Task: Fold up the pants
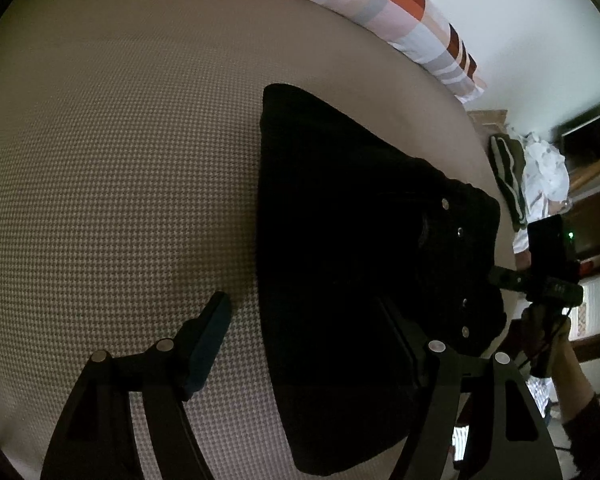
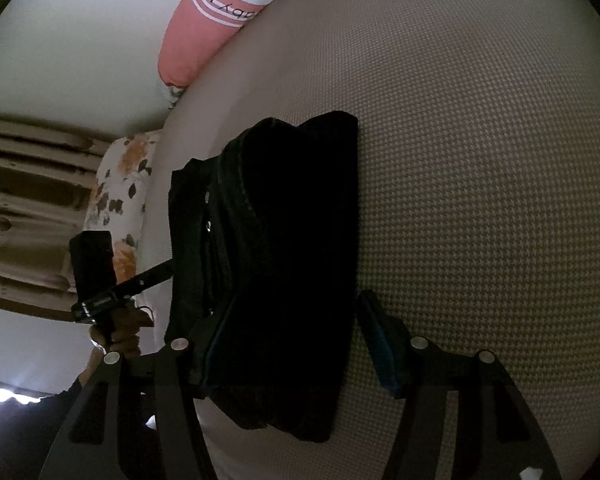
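Note:
Black pants (image 1: pixel 340 240) lie folded in a compact bundle on the beige waffle-textured bed (image 1: pixel 120 160); metal buttons show at the waistband end. My left gripper (image 1: pixel 304 320) is open, its fingers astride the near edge of the bundle, one finger (image 1: pixel 208 340) on the bedcover, the other over the dark cloth. In the right wrist view the pants (image 2: pixel 284 260) lie between the wide-open fingers of my right gripper (image 2: pixel 292 340), one finger (image 2: pixel 380 344) on the cover. Each view shows the other gripper at the bed's edge, the right one (image 1: pixel 548 276) and the left one (image 2: pixel 112 288).
A pink and checked pillow (image 1: pixel 380 4) lies along the far edge by the wall; it also shows in the right wrist view (image 2: pixel 204 28). A floral pillow (image 2: pixel 120 184) sits at the bed's side. Piled clothes (image 1: pixel 528 176) and furniture stand beyond the bed.

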A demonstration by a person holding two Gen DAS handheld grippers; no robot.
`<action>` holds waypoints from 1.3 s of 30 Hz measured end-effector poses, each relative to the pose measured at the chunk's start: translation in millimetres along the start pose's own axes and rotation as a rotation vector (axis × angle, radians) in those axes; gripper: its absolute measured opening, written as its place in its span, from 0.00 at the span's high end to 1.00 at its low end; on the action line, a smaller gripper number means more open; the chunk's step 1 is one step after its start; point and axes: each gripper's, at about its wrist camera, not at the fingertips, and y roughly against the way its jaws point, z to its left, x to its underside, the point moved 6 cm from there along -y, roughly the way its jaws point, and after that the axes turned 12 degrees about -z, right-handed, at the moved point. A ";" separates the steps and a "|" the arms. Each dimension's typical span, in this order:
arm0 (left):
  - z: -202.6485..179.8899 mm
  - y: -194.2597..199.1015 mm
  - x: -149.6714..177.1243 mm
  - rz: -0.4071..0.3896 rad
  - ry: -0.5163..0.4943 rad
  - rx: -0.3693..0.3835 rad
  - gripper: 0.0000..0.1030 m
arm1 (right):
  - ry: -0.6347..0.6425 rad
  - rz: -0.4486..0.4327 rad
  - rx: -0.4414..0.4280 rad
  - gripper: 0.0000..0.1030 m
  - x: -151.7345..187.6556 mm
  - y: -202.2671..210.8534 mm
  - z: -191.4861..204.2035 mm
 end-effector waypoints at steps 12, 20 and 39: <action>1.1 -1.3 -2.1 0.008 0.032 0.036 0.30 | -0.006 0.001 -0.033 0.45 -1.3 7.1 -4.3; -2.3 -3.1 -0.4 0.009 0.018 0.031 0.30 | -0.005 -0.004 -0.035 0.45 -0.4 -0.9 3.0; -15.5 -11.6 -2.4 -0.015 -0.046 -0.017 0.30 | 0.004 0.012 -0.072 0.46 -7.5 -11.6 9.7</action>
